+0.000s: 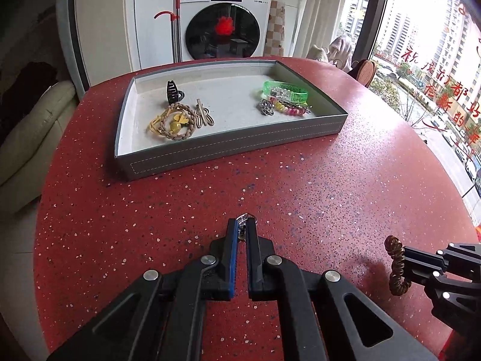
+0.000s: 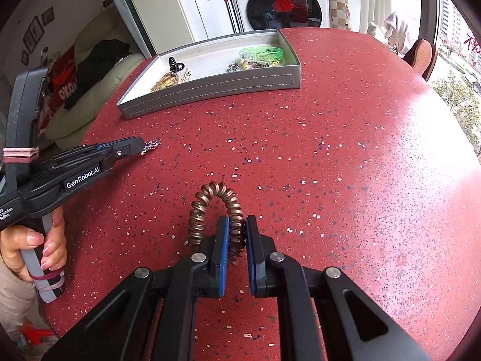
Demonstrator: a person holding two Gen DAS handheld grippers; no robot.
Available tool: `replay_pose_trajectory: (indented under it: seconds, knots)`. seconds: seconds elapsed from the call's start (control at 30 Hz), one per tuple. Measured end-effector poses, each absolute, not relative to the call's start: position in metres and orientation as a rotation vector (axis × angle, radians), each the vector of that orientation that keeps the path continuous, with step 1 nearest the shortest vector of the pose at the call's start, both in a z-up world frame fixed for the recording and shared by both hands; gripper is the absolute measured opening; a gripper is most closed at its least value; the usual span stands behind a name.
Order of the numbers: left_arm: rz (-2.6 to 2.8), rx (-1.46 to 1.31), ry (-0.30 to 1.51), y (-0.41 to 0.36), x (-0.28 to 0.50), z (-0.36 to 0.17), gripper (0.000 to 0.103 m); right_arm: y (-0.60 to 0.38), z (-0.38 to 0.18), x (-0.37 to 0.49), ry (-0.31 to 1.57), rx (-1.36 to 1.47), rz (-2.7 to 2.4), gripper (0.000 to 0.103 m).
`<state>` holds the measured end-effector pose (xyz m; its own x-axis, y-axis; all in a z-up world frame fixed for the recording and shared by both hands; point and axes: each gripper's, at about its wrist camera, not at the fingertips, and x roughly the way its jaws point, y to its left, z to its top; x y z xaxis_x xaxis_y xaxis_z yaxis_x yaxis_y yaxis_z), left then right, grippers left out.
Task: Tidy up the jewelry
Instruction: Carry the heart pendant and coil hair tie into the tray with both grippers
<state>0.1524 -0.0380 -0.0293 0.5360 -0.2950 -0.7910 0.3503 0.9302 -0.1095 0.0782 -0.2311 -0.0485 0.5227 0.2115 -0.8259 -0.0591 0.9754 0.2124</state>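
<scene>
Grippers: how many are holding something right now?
2. Left gripper pinches a small silver clasp piece above the table; right gripper clamps a bronze spiral hair tie.

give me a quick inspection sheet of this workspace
surface: red speckled round table, bare beyond the tray
job's things: grey tray holding black claw clip, braided hair tie, green bangle, beaded bracelets
clutter: nothing seen
grippers: left gripper shut on small metal charm; right gripper shut on brown spiral hair tie
cables: nothing seen
surroundings: washing machine, sofa, window
</scene>
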Motion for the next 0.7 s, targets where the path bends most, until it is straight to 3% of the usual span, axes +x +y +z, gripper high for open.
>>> replay_pose_trajectory:
  seconds: [0.7]
  knots:
    - [-0.371, 0.021, 0.878, -0.031, 0.171, -0.001, 0.023, -0.243, -0.024, 0.111, 0.97, 0.191, 0.175, 0.012]
